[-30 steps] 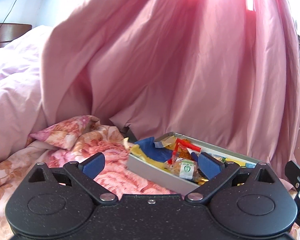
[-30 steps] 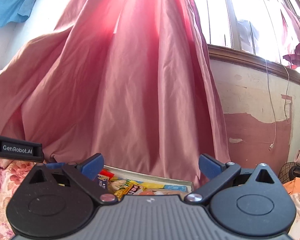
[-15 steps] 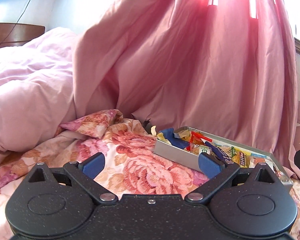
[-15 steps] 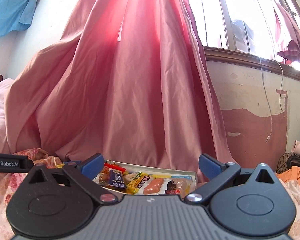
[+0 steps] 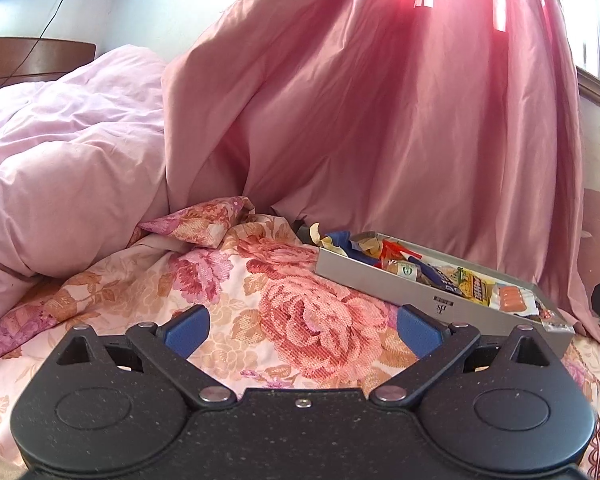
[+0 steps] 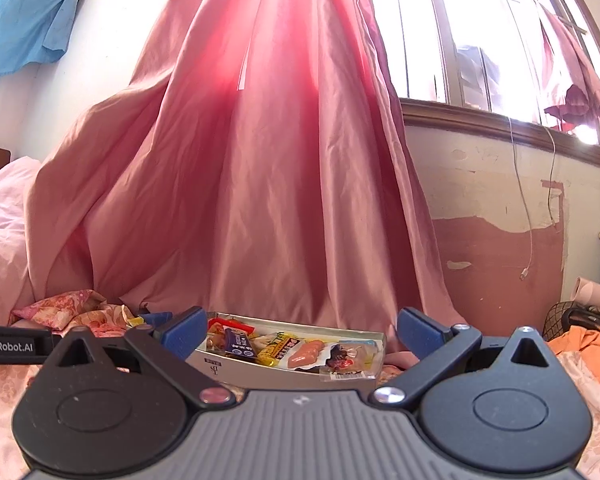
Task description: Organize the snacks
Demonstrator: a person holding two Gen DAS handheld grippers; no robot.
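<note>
A shallow grey box full of wrapped snacks lies on the floral bedspread, at right in the left wrist view. It also shows in the right wrist view, straight ahead. Inside are a sausage pack, a yellow packet and a dark blue bar. My left gripper is open and empty, short of the box and to its left. My right gripper is open and empty, just in front of the box.
A pink curtain hangs right behind the box. A heaped pink duvet lies at left. An orange cloth lies at right on the bed. The left gripper's body sits at the left edge of the right wrist view.
Both grippers have drawn back from the box, so it looks smaller and farther. The left view has swung left, showing more duvet. Both stay open.
</note>
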